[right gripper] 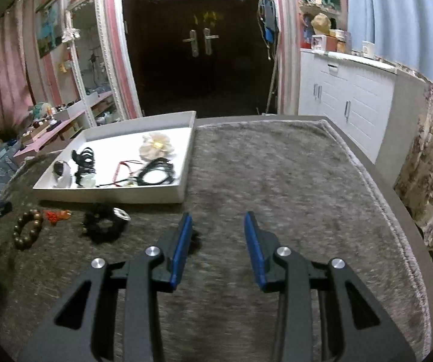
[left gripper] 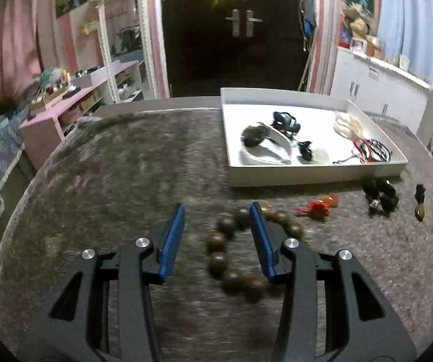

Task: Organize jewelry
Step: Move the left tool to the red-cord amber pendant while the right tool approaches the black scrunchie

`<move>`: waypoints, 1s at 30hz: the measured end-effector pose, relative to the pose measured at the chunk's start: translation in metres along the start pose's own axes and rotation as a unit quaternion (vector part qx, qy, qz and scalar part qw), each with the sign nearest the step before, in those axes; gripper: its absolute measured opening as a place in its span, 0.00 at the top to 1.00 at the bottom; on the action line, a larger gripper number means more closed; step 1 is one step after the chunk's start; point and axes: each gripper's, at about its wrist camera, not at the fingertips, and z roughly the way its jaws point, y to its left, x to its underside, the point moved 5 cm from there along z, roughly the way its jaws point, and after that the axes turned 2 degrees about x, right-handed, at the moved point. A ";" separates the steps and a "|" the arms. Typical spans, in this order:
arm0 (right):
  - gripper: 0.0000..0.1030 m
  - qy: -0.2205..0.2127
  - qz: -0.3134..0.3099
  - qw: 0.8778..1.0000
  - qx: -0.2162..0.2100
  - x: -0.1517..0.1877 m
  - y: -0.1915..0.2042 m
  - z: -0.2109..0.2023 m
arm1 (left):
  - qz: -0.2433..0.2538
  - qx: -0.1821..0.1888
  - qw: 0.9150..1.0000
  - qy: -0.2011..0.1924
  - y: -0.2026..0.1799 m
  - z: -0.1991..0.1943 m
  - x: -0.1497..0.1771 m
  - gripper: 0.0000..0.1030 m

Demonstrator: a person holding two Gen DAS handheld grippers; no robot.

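Hovering over the grey rug, the left gripper stands open, its blue pads apart, with the brown bead bracelet lying loose between them. The white tray of jewelry sits at one o'clock, a red charm at two.

Seen from the right wrist, the right gripper is open too, nothing clamped. The tray lies at ten o'clock, the bracelet at nine, beside a black bracelet.
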 end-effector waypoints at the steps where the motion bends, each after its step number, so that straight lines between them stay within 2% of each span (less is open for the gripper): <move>1: 0.61 -0.003 -0.004 1.000 -0.002 0.000 0.009 -0.001 | 0.004 0.002 1.000 0.000 -0.005 0.000 0.000 0.58; 2: 0.58 -0.004 -0.009 1.000 -0.001 0.000 0.017 -0.001 | 0.009 0.005 1.000 -0.001 -0.014 0.002 -0.002 0.58; 9: 0.56 0.019 -0.051 0.998 -0.031 0.003 0.074 0.015 | 0.036 0.011 0.999 0.008 -0.055 0.016 -0.011 0.56; 12: 0.56 0.032 -0.068 0.997 -0.030 0.006 0.090 0.027 | 0.046 0.012 0.999 0.015 -0.068 0.026 -0.012 0.54; 16: 0.56 0.046 -0.074 0.996 -0.033 0.008 0.103 0.043 | 0.049 0.013 0.998 0.037 -0.078 0.041 -0.011 0.52; 23: 0.56 0.075 -0.081 0.993 -0.041 0.014 0.116 0.067 | 0.052 0.022 0.997 0.052 -0.088 0.060 -0.010 0.51; 25: 0.56 0.077 -0.083 0.993 -0.040 0.015 0.119 0.070 | 0.057 0.023 0.997 0.054 -0.092 0.064 -0.009 0.44; 30: 0.56 0.088 -0.090 0.991 -0.035 0.021 0.123 0.078 | 0.051 0.030 0.996 0.059 -0.091 0.071 -0.008 0.43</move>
